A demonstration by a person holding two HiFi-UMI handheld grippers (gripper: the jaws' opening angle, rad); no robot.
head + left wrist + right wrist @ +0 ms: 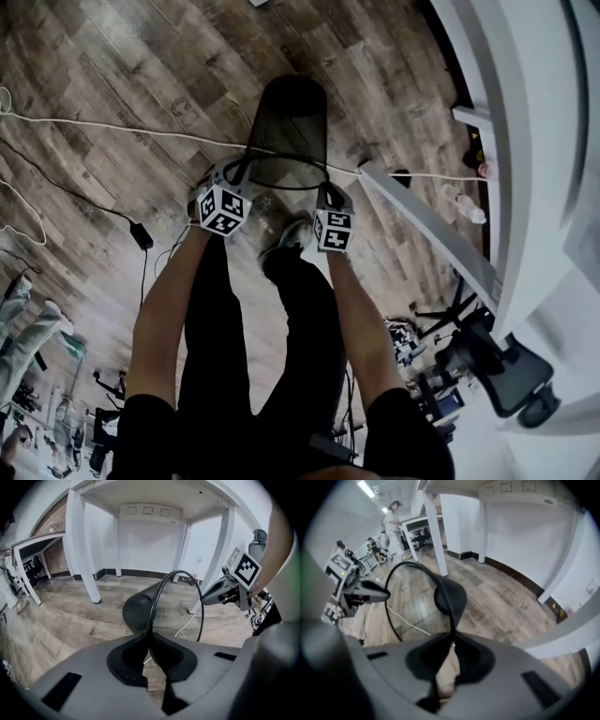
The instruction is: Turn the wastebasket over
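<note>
Black wire-mesh wastebasket (292,117): round, dark closed base, thin hoop rim (154,597). It's tipped over the wood-plank floor (103,84), mouth toward the person; can't tell if the base touches. Left hand-held gripper (150,641) is clenched on the rim, and right hand-held gripper (452,641) on the opposite side. Probably light and stiff. The thin wire may slip, so pinch the rim on both sides.

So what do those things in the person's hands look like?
The left gripper and right gripper are grey plastic shells, each with two black jaws. Each carries a white cube printed with black square markers. The person wears short black sleeves and black trousers.
</note>
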